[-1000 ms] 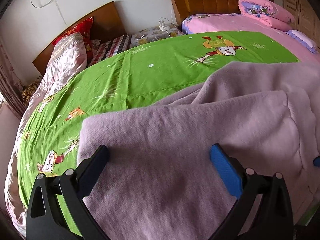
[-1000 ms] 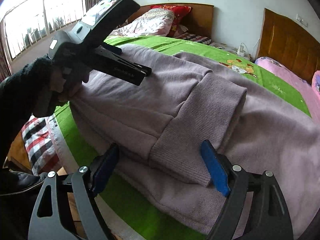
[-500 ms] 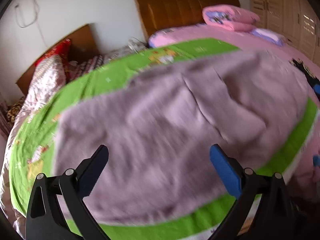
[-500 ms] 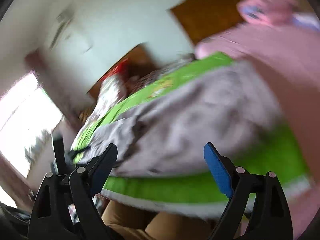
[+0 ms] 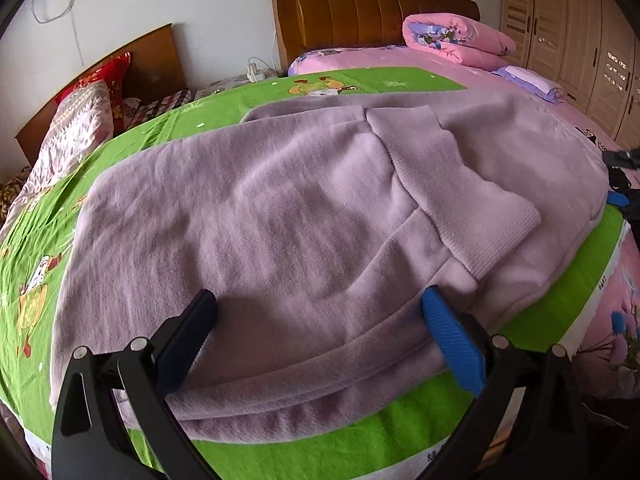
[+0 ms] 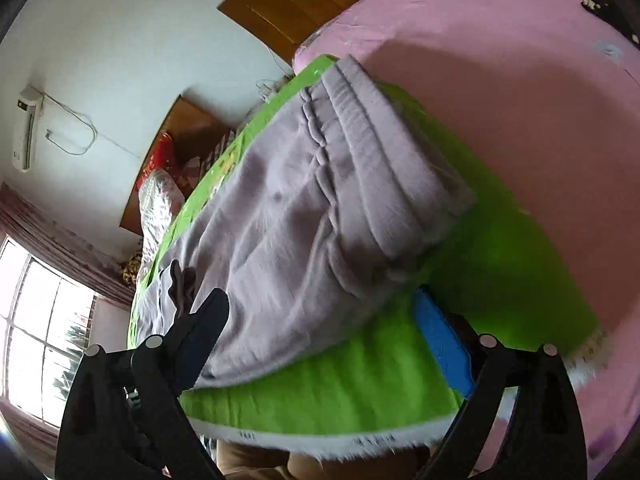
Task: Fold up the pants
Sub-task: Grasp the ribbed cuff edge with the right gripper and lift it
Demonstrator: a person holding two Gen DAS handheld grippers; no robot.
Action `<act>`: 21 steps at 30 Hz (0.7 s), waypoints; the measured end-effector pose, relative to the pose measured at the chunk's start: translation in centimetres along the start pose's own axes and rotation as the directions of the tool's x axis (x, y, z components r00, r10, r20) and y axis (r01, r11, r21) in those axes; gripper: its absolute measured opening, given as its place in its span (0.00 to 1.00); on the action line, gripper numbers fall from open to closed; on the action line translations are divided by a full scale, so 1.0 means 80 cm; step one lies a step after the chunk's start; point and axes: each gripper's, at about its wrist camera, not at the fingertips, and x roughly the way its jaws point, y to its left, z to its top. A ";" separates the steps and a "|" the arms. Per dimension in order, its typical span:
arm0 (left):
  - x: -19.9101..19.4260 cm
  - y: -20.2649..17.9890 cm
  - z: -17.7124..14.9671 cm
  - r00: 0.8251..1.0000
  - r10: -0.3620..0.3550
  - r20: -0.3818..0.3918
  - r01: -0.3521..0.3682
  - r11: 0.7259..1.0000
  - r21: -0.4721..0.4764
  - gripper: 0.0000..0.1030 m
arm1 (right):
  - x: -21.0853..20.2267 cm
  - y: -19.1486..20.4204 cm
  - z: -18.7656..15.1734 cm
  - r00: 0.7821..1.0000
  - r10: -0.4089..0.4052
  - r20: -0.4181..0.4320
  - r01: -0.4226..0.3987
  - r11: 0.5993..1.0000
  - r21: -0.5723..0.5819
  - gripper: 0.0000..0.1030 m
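Note:
The lilac pants (image 5: 304, 216) lie folded on a green cartoon sheet (image 5: 168, 128), one ribbed cuff (image 5: 492, 232) turned over on top. My left gripper (image 5: 318, 296) hovers open over their near edge with nothing gripped. At the far right edge a blue pad of my right gripper (image 5: 618, 199) shows beside the pants. In the tilted right wrist view the pants (image 6: 288, 232) show their gathered waistband (image 6: 360, 140). My right gripper (image 6: 320, 300) is at the bed's edge, jaws opening. The pants' near corner shows between its fingers, and the pads do not press it.
The green sheet (image 6: 340, 380) covers a bed next to a pink bed (image 5: 520, 92) that carries a rolled pink quilt (image 5: 456, 40). Pillows (image 5: 84, 120) and wooden headboards (image 5: 360, 8) stand at the far side. A wardrobe (image 5: 580, 32) is at the right and a window (image 6: 40, 320) at the left.
The left gripper drew back, so the whole folded pants now show. The right gripper rolled and swung from the cuff side to the waistband end at the bed's edge.

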 end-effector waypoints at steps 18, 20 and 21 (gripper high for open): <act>-0.009 -0.001 -0.015 0.999 -0.006 0.033 0.006 1.000 -0.017 0.99 | 0.004 -0.017 -0.019 0.993 0.012 0.117 -0.014 1.000 0.019 0.28; -0.011 0.001 -0.011 1.000 -0.008 0.012 0.009 1.000 -0.024 0.99 | 0.005 -0.026 -0.022 0.984 0.091 0.152 -0.101 0.993 0.055 0.26; -0.018 0.003 -0.006 1.000 -0.020 -0.003 0.019 0.999 -0.042 0.98 | 0.004 -0.031 -0.024 0.977 0.128 0.171 -0.142 0.987 0.074 0.26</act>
